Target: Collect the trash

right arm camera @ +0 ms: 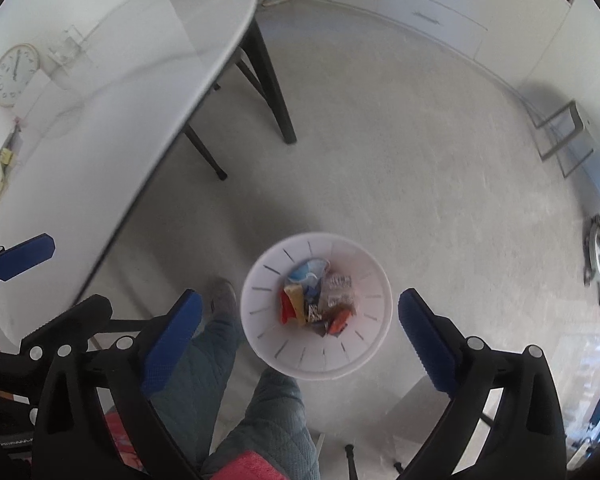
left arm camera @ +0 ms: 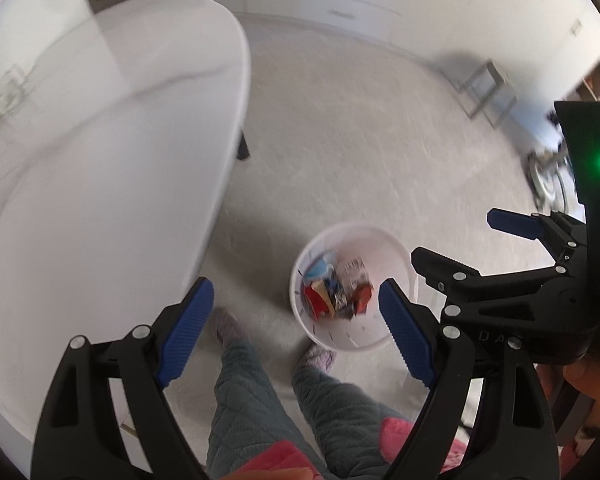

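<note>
A white slotted bin (left arm camera: 384, 252) (right arm camera: 366, 280) stands on the pale floor, seen from above. Inside lie crumpled wrappers (left arm camera: 336, 294) (right arm camera: 318, 304) and a blue face mask (left arm camera: 320, 270) (right arm camera: 306, 272). My left gripper (left arm camera: 296, 320) hangs well above the bin's left side, pointing steeply down and open, with nothing between its blue pads (left arm camera: 188, 328). My right gripper (right arm camera: 300, 320) is also open and empty, high over the bin, which shows between its pads (right arm camera: 424, 340). Each gripper appears in the other's view: the right gripper (left arm camera: 456, 236) on the right, the left gripper (right arm camera: 60, 276) on the left.
A white oval table (left arm camera: 100, 160) (right arm camera: 120, 100) on dark legs (right arm camera: 276, 92) fills the left, with a round clock (right arm camera: 15, 75) on it. A person's legs in green quilted trousers (left arm camera: 252, 392) (right arm camera: 204, 368) stand beside the bin. White drawers (right arm camera: 428, 0) line the far wall; a metal frame (right arm camera: 564, 136) stands at the right.
</note>
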`<state>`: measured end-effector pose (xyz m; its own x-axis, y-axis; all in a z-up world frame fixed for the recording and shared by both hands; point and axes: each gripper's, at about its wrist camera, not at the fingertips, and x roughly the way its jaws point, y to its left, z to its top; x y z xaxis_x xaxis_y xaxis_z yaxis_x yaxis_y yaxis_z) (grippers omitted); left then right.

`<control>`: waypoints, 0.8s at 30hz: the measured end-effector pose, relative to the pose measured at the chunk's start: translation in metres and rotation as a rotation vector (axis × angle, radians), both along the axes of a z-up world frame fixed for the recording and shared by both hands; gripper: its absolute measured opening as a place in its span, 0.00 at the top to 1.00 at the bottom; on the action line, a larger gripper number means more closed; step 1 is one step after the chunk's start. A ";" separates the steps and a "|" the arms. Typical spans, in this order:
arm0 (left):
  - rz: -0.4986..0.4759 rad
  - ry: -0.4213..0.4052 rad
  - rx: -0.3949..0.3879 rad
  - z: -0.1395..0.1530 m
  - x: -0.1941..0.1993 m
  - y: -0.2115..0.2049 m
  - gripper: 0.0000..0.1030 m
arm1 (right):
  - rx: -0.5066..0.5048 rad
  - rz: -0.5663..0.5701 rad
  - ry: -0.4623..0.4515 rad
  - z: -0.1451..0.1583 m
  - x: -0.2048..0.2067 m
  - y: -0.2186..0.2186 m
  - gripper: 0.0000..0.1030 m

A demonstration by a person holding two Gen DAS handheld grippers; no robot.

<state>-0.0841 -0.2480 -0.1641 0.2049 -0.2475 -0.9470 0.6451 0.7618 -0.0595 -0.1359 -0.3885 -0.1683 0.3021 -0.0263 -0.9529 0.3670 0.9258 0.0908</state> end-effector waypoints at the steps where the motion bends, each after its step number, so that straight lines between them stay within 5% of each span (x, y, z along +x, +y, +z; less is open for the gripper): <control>1: 0.014 -0.012 -0.009 0.007 0.003 0.005 0.21 | -0.011 0.011 -0.014 0.007 0.004 0.003 0.03; 13: 0.252 -0.129 -0.033 0.067 0.068 0.118 0.21 | -0.053 0.137 -0.168 0.077 0.082 0.066 0.03; 24: 0.335 -0.197 -0.047 0.090 0.117 0.196 0.21 | -0.067 0.183 -0.262 0.113 0.139 0.128 0.03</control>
